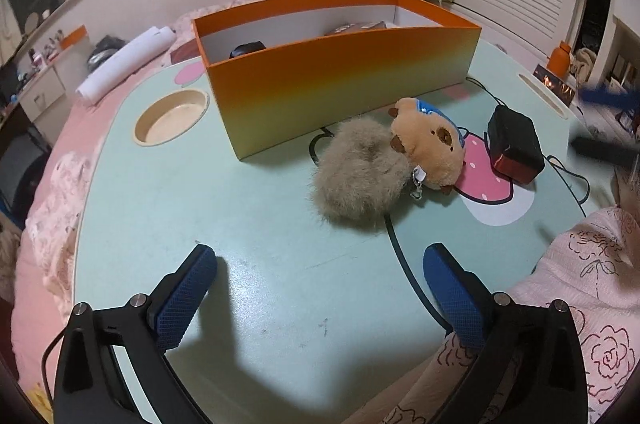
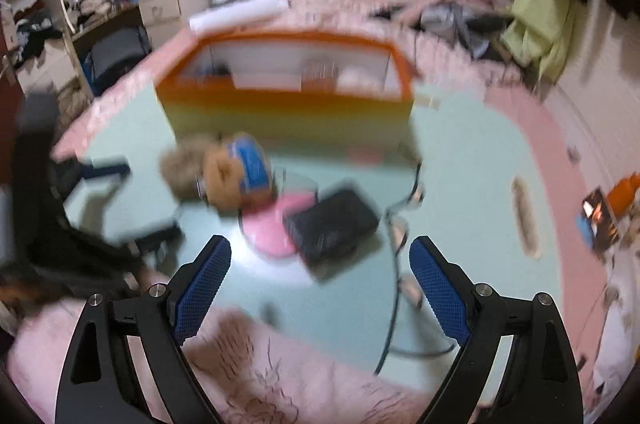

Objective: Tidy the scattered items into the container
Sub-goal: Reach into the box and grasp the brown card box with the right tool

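Evidently mid-task: left claw (image 1: 320,288) and right claw (image 2: 320,272) both hang spread and empty above the tabletop (image 1: 240,224). Ahead of the left claw lie a fur pompom (image 1: 356,175), capybara plush (image 1: 432,147) and black pouch (image 1: 516,147), clustered just before the orange box (image 1: 340,79), seemingly for short carries.

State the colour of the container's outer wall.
The container fades from orange down to yellow, clearest in the left wrist view.
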Tool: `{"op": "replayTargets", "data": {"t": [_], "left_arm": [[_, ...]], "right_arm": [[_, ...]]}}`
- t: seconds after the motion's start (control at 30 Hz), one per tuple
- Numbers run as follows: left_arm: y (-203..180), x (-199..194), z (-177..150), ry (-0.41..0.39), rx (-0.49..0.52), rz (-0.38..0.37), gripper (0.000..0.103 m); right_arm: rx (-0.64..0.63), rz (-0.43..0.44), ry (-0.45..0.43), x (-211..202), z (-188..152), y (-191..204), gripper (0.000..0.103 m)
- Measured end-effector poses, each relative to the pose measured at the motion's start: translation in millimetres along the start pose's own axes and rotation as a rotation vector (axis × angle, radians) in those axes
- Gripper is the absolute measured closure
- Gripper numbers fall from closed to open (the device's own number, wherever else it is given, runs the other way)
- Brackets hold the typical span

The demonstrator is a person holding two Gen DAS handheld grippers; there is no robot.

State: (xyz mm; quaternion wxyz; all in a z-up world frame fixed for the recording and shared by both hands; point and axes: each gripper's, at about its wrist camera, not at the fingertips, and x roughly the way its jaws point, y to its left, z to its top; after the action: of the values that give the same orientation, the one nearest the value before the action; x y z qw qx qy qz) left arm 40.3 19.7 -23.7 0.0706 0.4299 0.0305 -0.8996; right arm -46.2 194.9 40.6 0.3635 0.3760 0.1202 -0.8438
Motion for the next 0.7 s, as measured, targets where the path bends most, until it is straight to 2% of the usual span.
{"op": "replayTargets", "data": {"t": [0.1, 0.17, 0.23, 0.33, 0.5, 0.6, 0.7], "left_arm": [[-0.8, 0.3, 0.4, 0.000, -0.002, 0.000, 0.000], [-1.0, 0.4, 0.8, 0.000, -0.002, 0.000, 0.000], [-0.7, 0.4, 1.0, 0.000, -0.003, 0.001, 0.000], [-1.4, 0.3, 0.9, -0.002, -0.004, 0.000, 0.000], [-1.4, -0.2, 1.0, -0.006, -0.006, -0.001, 0.000], [-1.8, -0.5, 0.6, -0.007, -0.007, -0.001, 0.000], [-2.0, -0.6, 0.6, -0.008, -0.008, -0.001, 0.000]], "right_arm": [[-0.021, 0.015, -0.071, -7.1, 40.6, -2.1, 0.013], [-0.041, -0.015, -0.101, 0.1, 75.7, -3.4, 0.014], [-0.027, -0.047, -0.075, 21.1, 112.5, -6.2, 0.015], [0.006, -0.080, -0.010, 60.3, 150.3, -14.0, 0.016], [-0.062, -0.096, 0.125, 122.5, 164.5, 3.4, 0.023], [-0.064, -0.080, 0.218, 152.9, 158.0, 6.9, 0.035], [-0.075, -0.099, 0.260, 172.0, 151.0, 9.2, 0.040]]}}
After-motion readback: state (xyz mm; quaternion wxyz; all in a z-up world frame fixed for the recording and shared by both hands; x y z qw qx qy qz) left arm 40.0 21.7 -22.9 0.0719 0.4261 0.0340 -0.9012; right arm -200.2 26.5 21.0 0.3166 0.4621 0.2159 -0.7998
